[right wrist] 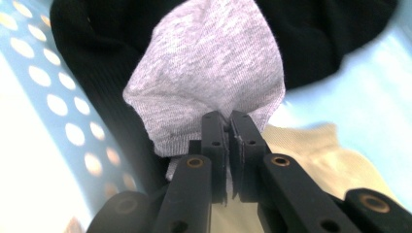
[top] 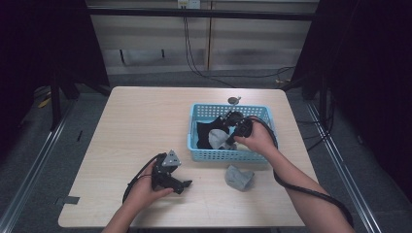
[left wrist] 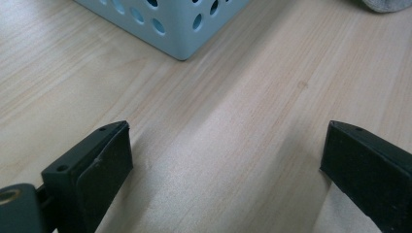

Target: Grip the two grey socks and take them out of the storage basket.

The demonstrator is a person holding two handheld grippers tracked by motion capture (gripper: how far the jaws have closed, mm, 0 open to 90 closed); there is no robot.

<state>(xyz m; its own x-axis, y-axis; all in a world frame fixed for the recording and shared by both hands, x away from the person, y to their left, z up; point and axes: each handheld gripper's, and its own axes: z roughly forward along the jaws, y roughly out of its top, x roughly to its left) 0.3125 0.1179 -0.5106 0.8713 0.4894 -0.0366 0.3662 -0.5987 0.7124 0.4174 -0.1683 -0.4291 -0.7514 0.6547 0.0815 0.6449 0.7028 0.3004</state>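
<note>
Right gripper view puts us at the pinch itself: our right gripper [right wrist: 227,121] has its 2 black jaws pressed together on a fold of the grey sock [right wrist: 209,73], with only a thin slit between the pads where the cloth is caught. We see a soft, light grey knit with a fine speckled weave, bunched into a rounded, crumpled shape that stands up from the jaws. Behind and around it lies black cloth [right wrist: 311,34], ribbed where it runs down the left side. Below the jaws, to the right, a cream cloth [right wrist: 311,150] lies flat on the pale floor of the blue basket [right wrist: 43,102], whose wall of round holes runs along the left.

High view shows the same basket [top: 228,155] right of the table's [top: 141,121] middle, our right hand [top: 257,138] reaching over its near rim with the gripper [top: 228,136] down among the clothes. A 2nd grey sock [top: 239,178] lies crumpled on the table just in front of the basket.

Our left gripper [top: 187,184] rests low at the table's near left, well apart from the basket. Left gripper view shows its jaws spread wide over bare wood, nothing between them, with a basket corner [left wrist: 180,29] ahead.
</note>
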